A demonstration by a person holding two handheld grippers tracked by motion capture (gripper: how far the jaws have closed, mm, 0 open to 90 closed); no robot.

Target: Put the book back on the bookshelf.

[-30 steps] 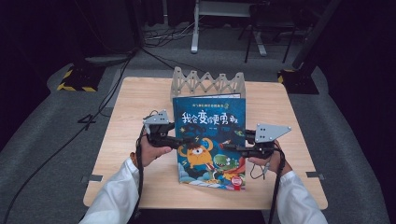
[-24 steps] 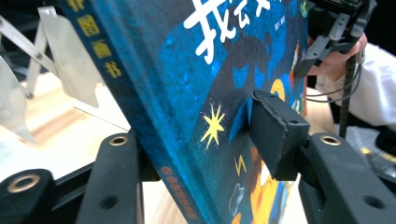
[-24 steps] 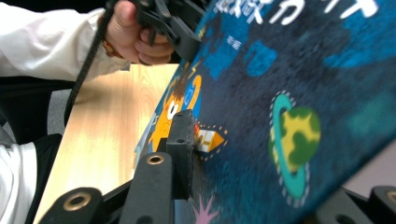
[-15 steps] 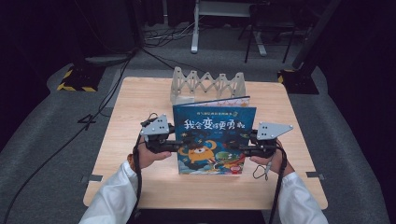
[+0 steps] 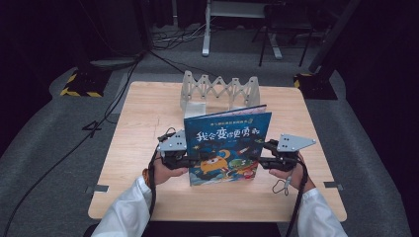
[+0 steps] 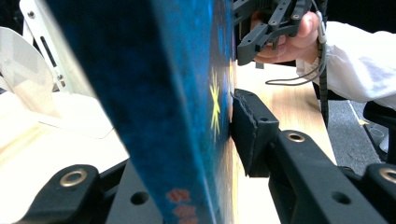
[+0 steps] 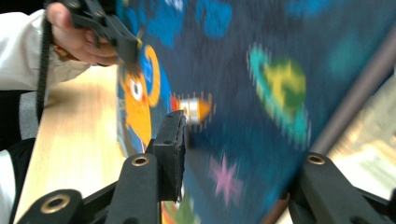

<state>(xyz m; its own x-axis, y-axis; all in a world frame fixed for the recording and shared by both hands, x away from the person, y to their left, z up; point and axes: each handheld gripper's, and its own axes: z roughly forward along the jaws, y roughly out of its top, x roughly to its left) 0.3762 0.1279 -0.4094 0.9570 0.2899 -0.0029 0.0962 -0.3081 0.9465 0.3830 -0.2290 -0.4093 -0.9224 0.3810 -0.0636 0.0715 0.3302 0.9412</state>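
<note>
A blue picture book (image 5: pixel 227 143) with cartoon animals on its cover stands nearly upright on its bottom edge at the middle of the wooden table (image 5: pixel 143 118). My left gripper (image 5: pixel 196 159) is shut on the book's left edge, low down. My right gripper (image 5: pixel 258 162) is shut on its right edge at the same height. In the left gripper view the book (image 6: pixel 154 93) runs between my jaws, and the other gripper (image 6: pixel 261 32) holds the far side. The right gripper view shows the cover (image 7: pixel 261 93) pinched between my jaws, with the left gripper (image 7: pixel 116 37) beyond.
A white zigzag rack (image 5: pixel 217 91) stands behind the book near the table's far edge. Bare table lies left and right of the hands. Cables (image 5: pixel 113 106) trail over the grey floor at the left.
Both grippers have tipped the book up from a leaning slant to nearly upright, and its top edge has risen. Both keep their hold.
</note>
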